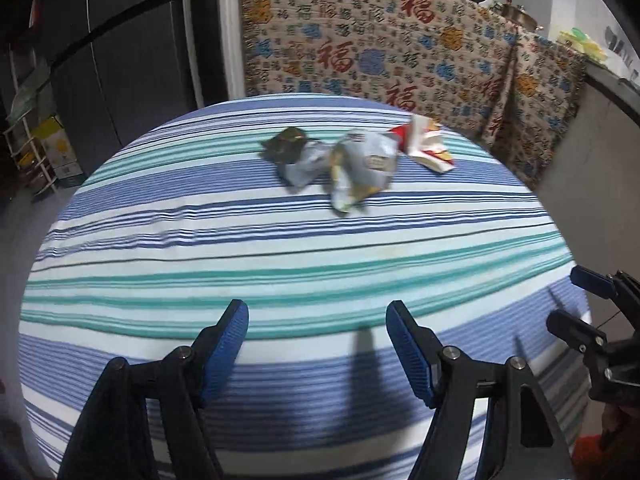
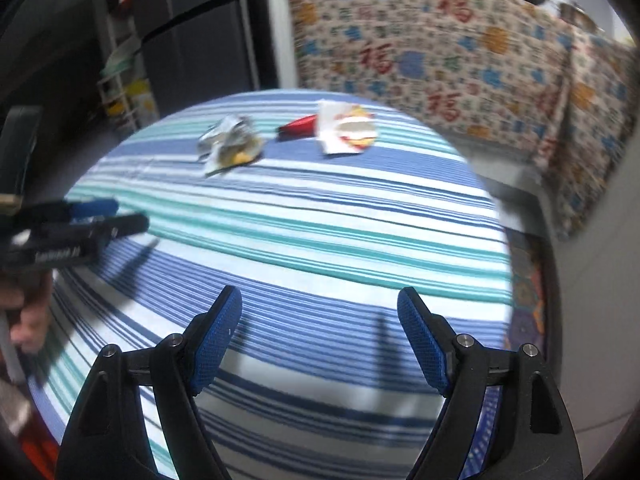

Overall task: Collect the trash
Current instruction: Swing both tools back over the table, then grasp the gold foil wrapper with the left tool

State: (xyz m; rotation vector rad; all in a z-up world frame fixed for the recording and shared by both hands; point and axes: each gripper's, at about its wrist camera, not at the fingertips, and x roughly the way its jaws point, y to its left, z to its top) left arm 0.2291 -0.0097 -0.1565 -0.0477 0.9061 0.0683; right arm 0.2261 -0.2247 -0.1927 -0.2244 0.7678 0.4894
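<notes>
A: Nearest the lens are the left tool's [image 1: 318, 344] blue pads, spread apart with nothing between them, only striped cloth below. The right tool [image 2: 320, 332] is likewise released and empty.

B: And the trash?

A: All at the far side of the tabletop [image 1: 280, 264], well ahead of both tools. From the left tool, a silver wrapper [image 1: 362, 166] lies ahead and slightly right, a dark crumpled wrapper [image 1: 290, 148] just to its left, touching it. A red-and-white wrapper [image 1: 426, 142] sits beyond on the right.

B: Which hand is nearer what?

A: From the right tool, the red-and-white wrapper [image 2: 346, 132] is almost straight ahead; the silver wrapper [image 2: 230, 144] lies ahead-left. I'd judge right for the red one, left for the silver pair.

B: Anything unclear?

A: Motion blur softens the wrappers; their long axes are hard to read. The dark one is hidden in the right view. No bin shows anywhere.
</notes>
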